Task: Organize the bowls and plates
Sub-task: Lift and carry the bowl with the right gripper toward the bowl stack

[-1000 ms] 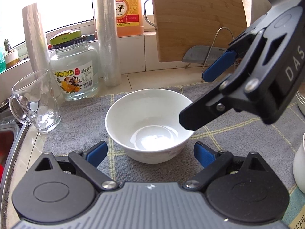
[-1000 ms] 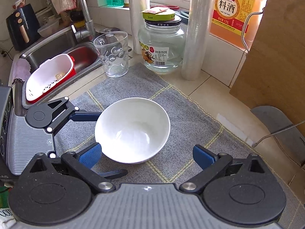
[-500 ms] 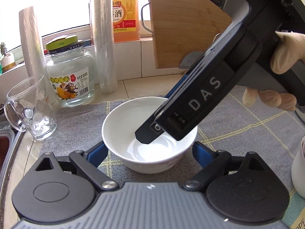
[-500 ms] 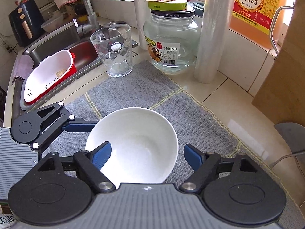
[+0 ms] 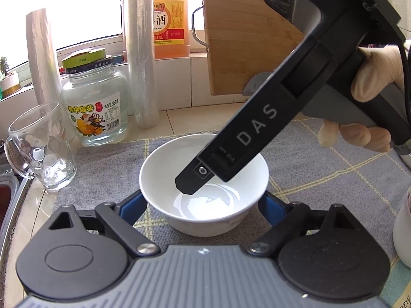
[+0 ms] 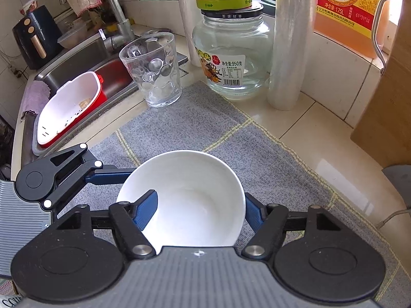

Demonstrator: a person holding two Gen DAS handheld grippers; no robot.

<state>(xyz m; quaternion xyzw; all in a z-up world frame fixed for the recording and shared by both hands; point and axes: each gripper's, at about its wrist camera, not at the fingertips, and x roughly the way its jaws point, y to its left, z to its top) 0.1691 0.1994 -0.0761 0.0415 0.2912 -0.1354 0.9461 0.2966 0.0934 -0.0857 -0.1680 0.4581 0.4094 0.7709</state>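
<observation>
A white bowl (image 5: 203, 187) stands upright on a grey checked mat (image 5: 108, 164). My left gripper (image 5: 203, 205) is open, its blue fingers low on either side of the bowl's near wall. My right gripper (image 6: 200, 210) comes down from the right; one blue finger (image 6: 146, 210) is inside the bowl (image 6: 190, 200) and the other is outside its right wall, straddling the rim, jaws still apart. In the left wrist view the right gripper's black body (image 5: 246, 138) reaches into the bowl.
A glass mug (image 6: 154, 69), a glass jar (image 6: 231, 59), a film roll (image 6: 287, 41) and an orange bottle (image 6: 346, 5) stand behind the mat. A wooden board (image 5: 244, 33) leans at the back. The sink (image 6: 77, 59) with a red-white basket (image 6: 69, 107) lies left.
My right gripper has moved down and forward over the bowl, so one finger is now inside it. My left gripper has edged closer to the bowl.
</observation>
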